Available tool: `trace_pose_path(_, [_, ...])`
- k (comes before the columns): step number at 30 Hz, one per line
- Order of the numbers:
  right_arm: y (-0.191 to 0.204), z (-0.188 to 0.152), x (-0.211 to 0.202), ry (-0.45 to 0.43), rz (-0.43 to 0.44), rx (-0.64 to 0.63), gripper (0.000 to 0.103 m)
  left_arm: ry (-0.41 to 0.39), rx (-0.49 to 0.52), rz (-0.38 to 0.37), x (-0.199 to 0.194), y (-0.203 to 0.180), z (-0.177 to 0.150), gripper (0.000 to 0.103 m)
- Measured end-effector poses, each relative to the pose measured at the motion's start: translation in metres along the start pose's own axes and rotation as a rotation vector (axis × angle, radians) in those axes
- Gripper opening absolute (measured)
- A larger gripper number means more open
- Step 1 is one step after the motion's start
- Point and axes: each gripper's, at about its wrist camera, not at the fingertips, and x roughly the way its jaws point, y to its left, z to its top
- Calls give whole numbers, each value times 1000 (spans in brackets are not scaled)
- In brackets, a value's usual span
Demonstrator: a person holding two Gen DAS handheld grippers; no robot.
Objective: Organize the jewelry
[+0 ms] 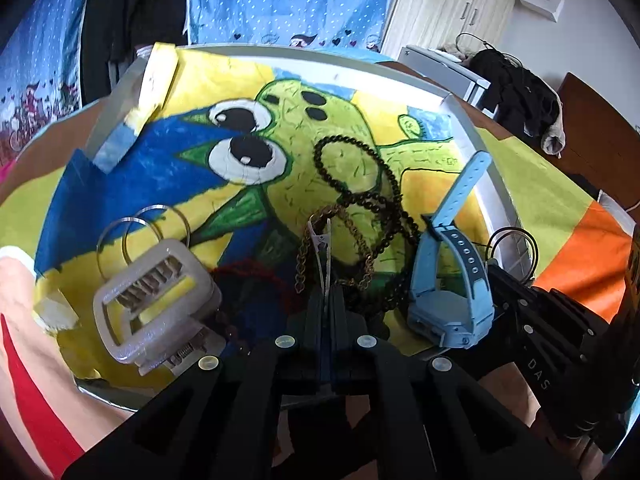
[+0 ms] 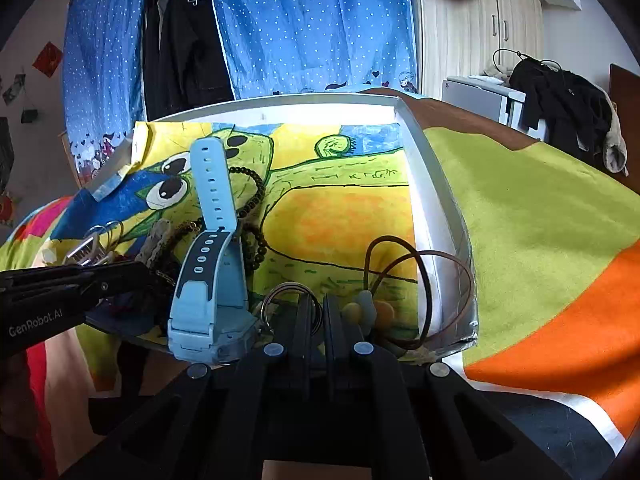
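Observation:
A shallow white tray (image 1: 460, 120) (image 2: 424, 168) lined with a cartoon drawing holds the jewelry. My left gripper (image 1: 329, 292) is shut on a brass chain necklace (image 1: 360, 240) with a white tag. Around it lie a dark bead necklace (image 1: 360, 148) (image 2: 256, 184), a blue watch (image 1: 452, 280) (image 2: 212, 272), a grey hair claw clip (image 1: 152, 292), silver hoops (image 1: 140, 220) and a dark red cord (image 1: 256, 276). My right gripper (image 2: 316, 304) is shut on silver rings (image 2: 288, 292), next to a brown cord loop (image 2: 420, 264) and pastel beads (image 2: 368, 308).
The tray sits on a green and orange cloth (image 2: 540, 220). A blue dotted curtain (image 2: 312, 20) hangs behind. Dark clothes (image 2: 560, 96) lie on a white unit at the right. The left gripper's body (image 2: 60, 292) shows at the left of the right wrist view.

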Motion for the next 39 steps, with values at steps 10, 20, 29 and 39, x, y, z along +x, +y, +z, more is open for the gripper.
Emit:
trace_pose_path(10, [-4,0,1,8,5,11,6,19,-42,11,-1,6,3,2])
trace_pose_path(20, [-7,0,-5,-1,13,18,10,-49,-78,2,-23,4,4,46])
trace_pose_path(29, [-12,10,-36,-89,-1,32,39,-179,-85,53,-73,-3,7,78])
trace_pose_path(39, [-16,25,-101,-246,46,86,87,-345,-50,145,-149,-16,-9,99])
